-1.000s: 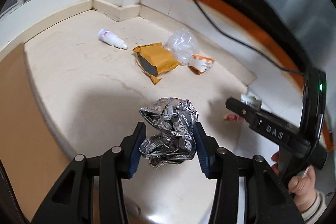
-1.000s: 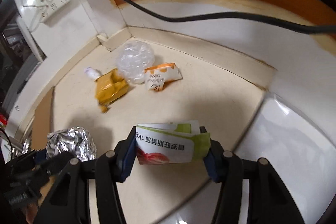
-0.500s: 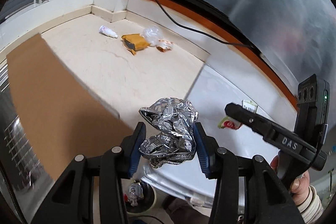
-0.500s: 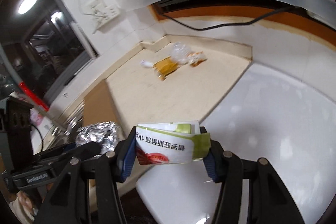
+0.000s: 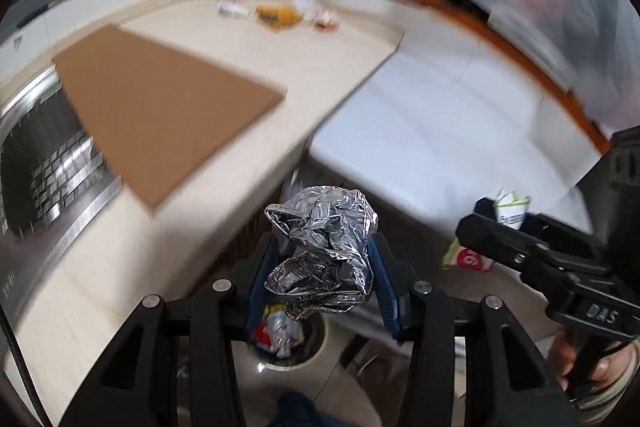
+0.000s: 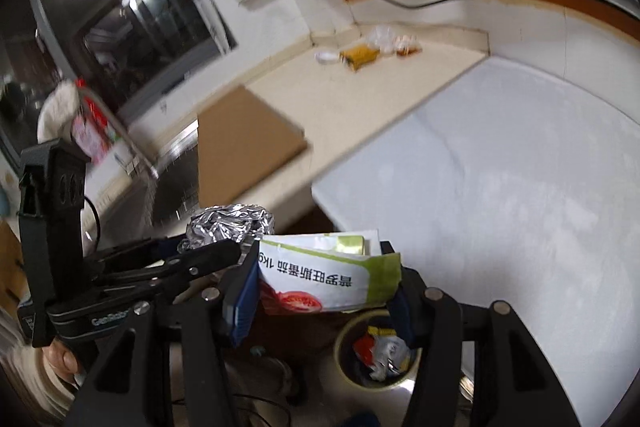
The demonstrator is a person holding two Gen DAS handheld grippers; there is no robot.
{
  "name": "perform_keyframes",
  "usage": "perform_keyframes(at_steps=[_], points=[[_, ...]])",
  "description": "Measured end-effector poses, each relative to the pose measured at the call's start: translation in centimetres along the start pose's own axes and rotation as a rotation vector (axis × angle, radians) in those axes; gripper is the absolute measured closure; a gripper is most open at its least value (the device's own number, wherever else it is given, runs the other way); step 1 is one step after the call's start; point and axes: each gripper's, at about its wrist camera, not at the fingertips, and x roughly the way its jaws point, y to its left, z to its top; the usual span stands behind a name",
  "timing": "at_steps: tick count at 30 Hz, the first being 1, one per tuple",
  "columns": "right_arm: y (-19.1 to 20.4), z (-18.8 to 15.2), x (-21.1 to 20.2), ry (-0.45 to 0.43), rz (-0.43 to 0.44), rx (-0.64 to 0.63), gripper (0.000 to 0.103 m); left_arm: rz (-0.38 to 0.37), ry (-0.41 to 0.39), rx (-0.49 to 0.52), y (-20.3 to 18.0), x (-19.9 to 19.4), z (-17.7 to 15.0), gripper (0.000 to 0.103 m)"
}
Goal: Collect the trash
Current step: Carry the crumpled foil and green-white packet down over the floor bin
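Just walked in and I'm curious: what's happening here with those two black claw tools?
A person is clearing trash with a handheld gripper in each hand. The left gripper is clamped on a crumpled foil ball, the right gripper on a folded paper packet. Both hang above a round bin already holding wrappers. More litter lies on the counter.
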Motion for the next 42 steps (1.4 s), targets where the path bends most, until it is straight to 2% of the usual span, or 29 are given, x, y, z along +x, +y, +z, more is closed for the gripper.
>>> perform_keyframes(at_steps=[7, 13, 20, 28, 31, 42], points=[[0.6, -6.6, 3.8, 0.118, -0.062, -0.073, 0.047, 0.026, 0.123, 0.001, 1.5, 4.8, -5.6, 0.059], [0.1, -10.8, 8.2, 0.222, -0.084, -0.078, 0.047, 0.026, 0.183, 0.026, 2.7, 8.6, -8.5, 0.059], [-2.6, -13.6, 13.1, 0.307, -0.102, 0.005, 0.047, 0.038, 0.248, 0.063, 4.0, 13.1, -11.7, 0.058], [-4.0, -16.2, 18.3, 0.408, -0.134, 0.039, 0.047, -0.007, 0.343, 0.056, 6.2, 18.5, -15.3, 0.058], [-4.6, -16.7, 19.8, 0.433, -0.138, 0.051, 0.047, -0.013, 0.374, 0.047, 6.6, 20.1, -15.7, 0.058], [-6.8, -17.9, 23.5, 0.474, -0.149, 0.089, 0.046, -0.031, 0.374, 0.059, 6.9, 22.8, -15.0, 0.058]])
